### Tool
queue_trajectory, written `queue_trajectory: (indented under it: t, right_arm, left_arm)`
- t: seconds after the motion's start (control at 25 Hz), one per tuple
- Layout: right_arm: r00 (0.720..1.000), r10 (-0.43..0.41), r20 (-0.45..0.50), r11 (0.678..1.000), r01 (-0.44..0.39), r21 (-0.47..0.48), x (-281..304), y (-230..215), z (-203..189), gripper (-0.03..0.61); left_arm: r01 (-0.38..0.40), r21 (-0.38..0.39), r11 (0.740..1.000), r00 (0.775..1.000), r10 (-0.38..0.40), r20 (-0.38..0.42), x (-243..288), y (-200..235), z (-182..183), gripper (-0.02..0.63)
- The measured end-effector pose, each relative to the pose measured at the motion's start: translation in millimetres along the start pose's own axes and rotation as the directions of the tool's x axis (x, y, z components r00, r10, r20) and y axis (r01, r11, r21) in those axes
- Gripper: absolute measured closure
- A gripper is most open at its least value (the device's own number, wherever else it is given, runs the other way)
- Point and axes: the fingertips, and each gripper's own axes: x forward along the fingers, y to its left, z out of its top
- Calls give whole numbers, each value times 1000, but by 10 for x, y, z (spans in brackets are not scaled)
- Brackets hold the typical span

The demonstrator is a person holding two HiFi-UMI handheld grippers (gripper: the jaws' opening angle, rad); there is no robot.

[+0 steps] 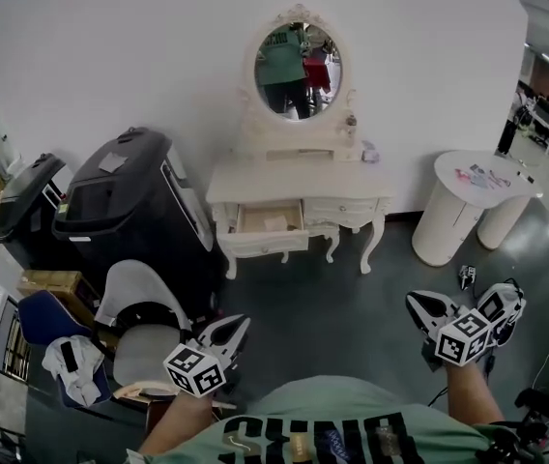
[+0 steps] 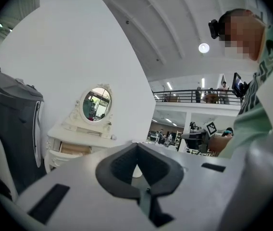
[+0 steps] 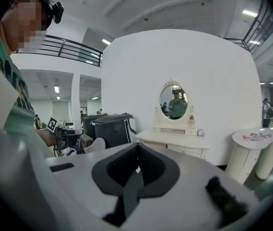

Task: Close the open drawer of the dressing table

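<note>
An ornate white dressing table (image 1: 299, 189) with an oval mirror (image 1: 299, 71) stands against a white wall (image 1: 110, 46), its left-hand drawer (image 1: 267, 230) pulled open. Well short of it, over the grey floor (image 1: 332, 298), the person's left gripper (image 2: 137, 147) and right gripper (image 3: 137, 147) are both clenched on nothing.
</note>
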Motion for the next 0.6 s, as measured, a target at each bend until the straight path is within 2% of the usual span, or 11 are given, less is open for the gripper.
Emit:
queue_trajectory:
  t: [0.2,0.36,0.6]
  right_arm:
    - [1000,-10,-11,1000,10,-9,344,19,153,568]
    - [1000,7,-17,1000,-7,-18,557,-50,236,568]
    - [997,72,-19,997,-72,0,889,-416,247,568]
  left_arm:
    - [12,-25,1000,1000,-12,0,54,387,35,612]
    - [5,-34,999,1000,-5,-3,164,523,37,612]
    - [-52,-26,998,998,52,-20,459,618,42,612]
